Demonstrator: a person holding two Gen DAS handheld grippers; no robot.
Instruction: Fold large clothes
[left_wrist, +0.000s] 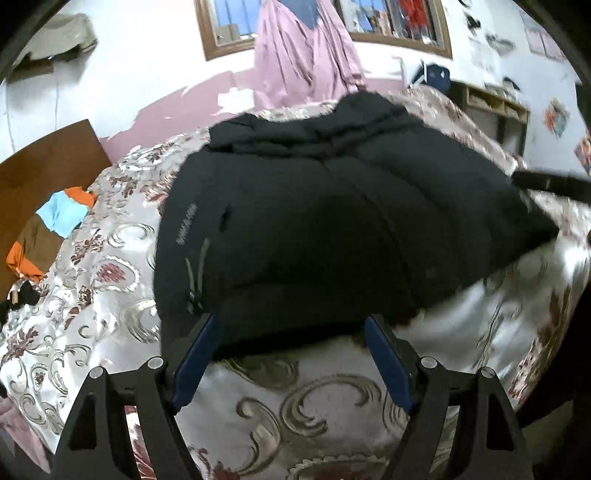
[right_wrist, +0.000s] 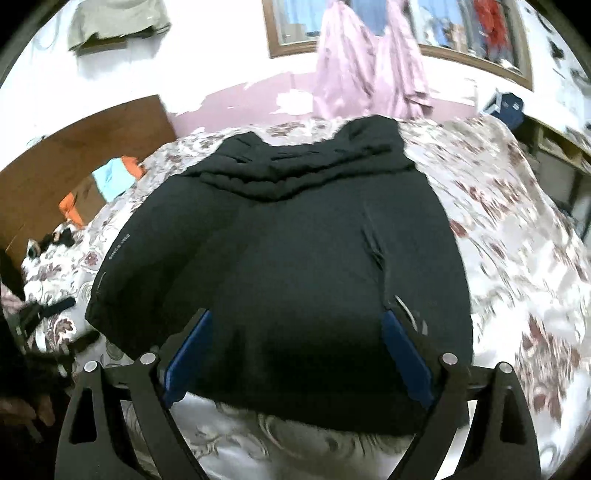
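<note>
A black jacket lies spread on a floral bedspread. The right gripper hovers over its near hem, its 2 blue-padded fingers wide apart, gripping nothing.

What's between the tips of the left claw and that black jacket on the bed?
Nothing but bare floral bedspread: in the left wrist view the left gripper stands open at the hem of the black jacket.
</note>
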